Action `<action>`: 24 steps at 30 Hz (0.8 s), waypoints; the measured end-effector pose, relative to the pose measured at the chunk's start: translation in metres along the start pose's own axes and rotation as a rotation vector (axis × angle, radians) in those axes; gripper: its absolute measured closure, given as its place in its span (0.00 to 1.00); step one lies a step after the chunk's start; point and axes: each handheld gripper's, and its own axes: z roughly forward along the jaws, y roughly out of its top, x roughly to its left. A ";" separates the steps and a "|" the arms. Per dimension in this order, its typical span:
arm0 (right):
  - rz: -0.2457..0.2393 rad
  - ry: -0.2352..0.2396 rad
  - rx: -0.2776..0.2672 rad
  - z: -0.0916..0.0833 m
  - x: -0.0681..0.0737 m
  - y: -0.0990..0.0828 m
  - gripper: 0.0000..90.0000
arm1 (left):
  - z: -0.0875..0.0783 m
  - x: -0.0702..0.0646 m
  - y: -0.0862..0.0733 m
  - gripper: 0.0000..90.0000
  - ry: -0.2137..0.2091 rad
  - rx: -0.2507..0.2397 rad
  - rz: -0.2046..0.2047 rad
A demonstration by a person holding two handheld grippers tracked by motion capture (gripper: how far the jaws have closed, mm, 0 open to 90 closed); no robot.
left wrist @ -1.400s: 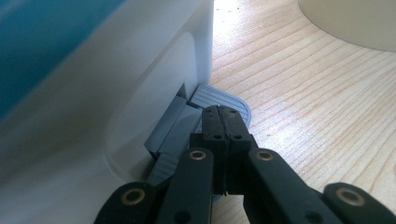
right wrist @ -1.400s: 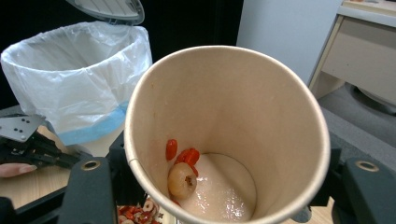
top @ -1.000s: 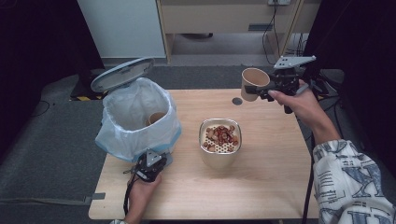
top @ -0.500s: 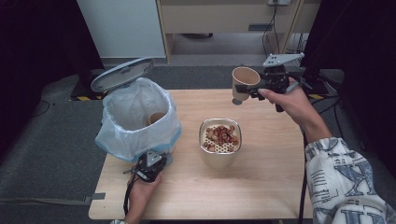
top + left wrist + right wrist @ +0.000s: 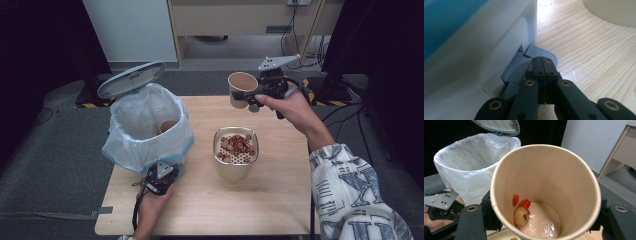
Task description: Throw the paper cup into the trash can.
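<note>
At the tabletop's left edge, the left gripper (image 5: 159, 176), jaws closed, presses the bin's pedal (image 5: 541, 53), propping the lid (image 5: 131, 79) open. Near the far right corner, the right gripper (image 5: 250, 97) clamps a paper cup (image 5: 241, 88) with leftover fruit, tilted binward.

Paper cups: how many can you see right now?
2. One paper cup is clamped in the right gripper above the table's far edge; a second cup lies inside the lined bin. More may be hidden deeper in the bin.

A steel strainer bowl (image 5: 235, 165) of red and pale bits stands mid-table (image 5: 280, 200), before a wooden cabinet (image 5: 235, 15).
</note>
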 end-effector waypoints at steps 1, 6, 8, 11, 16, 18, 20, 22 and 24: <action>-0.002 0.005 0.002 0.002 0.001 0.001 0.37 | 0.000 0.000 0.000 0.99 0.000 0.001 0.000; -0.002 0.021 0.003 0.010 0.008 0.007 0.37 | 0.000 0.000 0.000 0.99 0.000 0.000 0.001; 0.001 0.032 0.000 0.013 0.009 0.009 0.37 | 0.000 0.000 0.000 0.99 0.000 0.000 0.001; 0.007 0.040 -0.001 0.017 0.012 0.010 0.37 | 0.000 0.000 0.000 0.99 -0.001 -0.002 -0.001; 0.005 0.063 0.004 0.025 0.018 0.014 0.37 | 0.000 0.000 0.000 0.99 -0.002 0.000 0.000; 0.006 0.075 0.002 0.029 0.022 0.015 0.37 | 0.000 0.000 0.000 0.99 -0.001 0.000 0.000; 0.007 0.082 -0.001 0.031 0.024 0.016 0.37 | 0.000 0.000 0.000 0.99 -0.001 0.000 0.000; 0.006 0.092 -0.003 0.036 0.028 0.019 0.37 | 0.000 0.000 0.000 0.99 -0.001 0.000 0.000; 0.010 0.104 -0.006 0.043 0.033 0.021 0.37 | 0.000 0.000 0.000 0.99 -0.002 0.001 0.001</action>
